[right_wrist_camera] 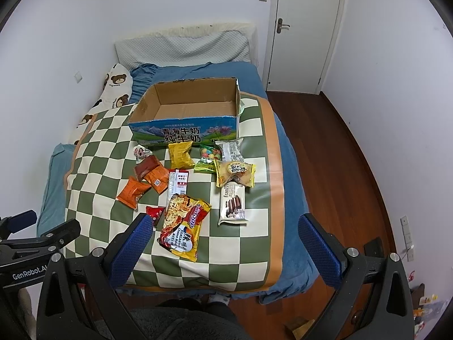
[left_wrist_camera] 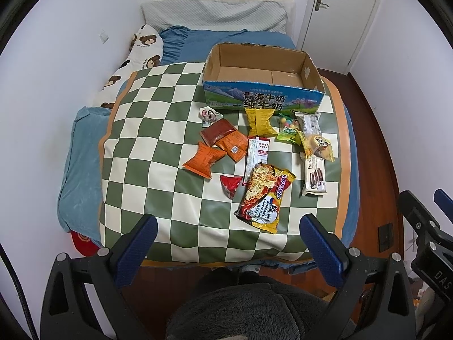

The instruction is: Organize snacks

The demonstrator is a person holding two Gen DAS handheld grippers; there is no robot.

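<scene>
You're at the very start: both the left gripper (left_wrist_camera: 228, 235) and right gripper (right_wrist_camera: 225, 233) hang spread and empty. Snacks lie mid-frame, the noodle packet (left_wrist_camera: 264, 195) nearest. Cardboard box (left_wrist_camera: 263, 96) above is bare; grab the noodles first, I'd say.

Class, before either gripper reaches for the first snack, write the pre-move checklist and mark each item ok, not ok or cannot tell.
1. Cardboard box open and empty: ok.
2. Left gripper open, holding nothing: ok.
3. Right gripper open, holding nothing: ok.
4. Snacks all lying apart: not ok; the noodle packet overlaps the red packet, and the orange packets overlap.
5. Biscuit pack free to grasp: ok, only its far end meets the yellow pastry pack.
6. Packets sealed: cannot tell.
</scene>
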